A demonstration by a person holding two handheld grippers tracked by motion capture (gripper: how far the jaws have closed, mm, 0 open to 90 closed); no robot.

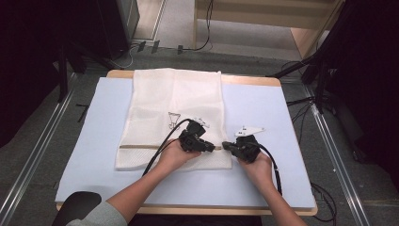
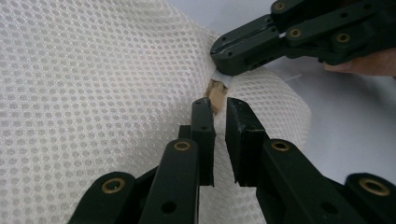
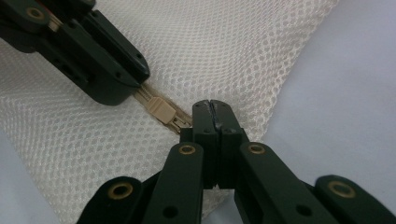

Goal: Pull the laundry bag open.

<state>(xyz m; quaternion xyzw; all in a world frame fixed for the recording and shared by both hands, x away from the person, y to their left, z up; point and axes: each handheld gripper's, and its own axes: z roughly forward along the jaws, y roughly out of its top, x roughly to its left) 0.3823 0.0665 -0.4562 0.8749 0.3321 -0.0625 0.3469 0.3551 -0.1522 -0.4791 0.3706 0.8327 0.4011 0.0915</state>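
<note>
A white mesh bag point(image 1: 174, 99) lies flat on the pale blue table cover point(image 1: 263, 113), with a beige zipper point(image 1: 141, 147) across its near end. Both grippers meet at the zipper's right end. My left gripper point(image 2: 218, 105) has its jaws nearly together on the beige zipper pull point(image 2: 216, 91), whose tab sits between the tips. In the right gripper view the left gripper point(image 3: 135, 88) grips the tab of the zipper pull point(image 3: 161, 111). My right gripper point(image 3: 214, 106) is shut on the bag's fabric at the zipper's end, just right of the slider.
The bag's far end reaches the table's back edge point(image 1: 244, 79). Cables trail from both grippers toward the near edge. Bare blue cover lies left point(image 1: 94, 141) and right of the bag. Dark stands and floor rails flank the table.
</note>
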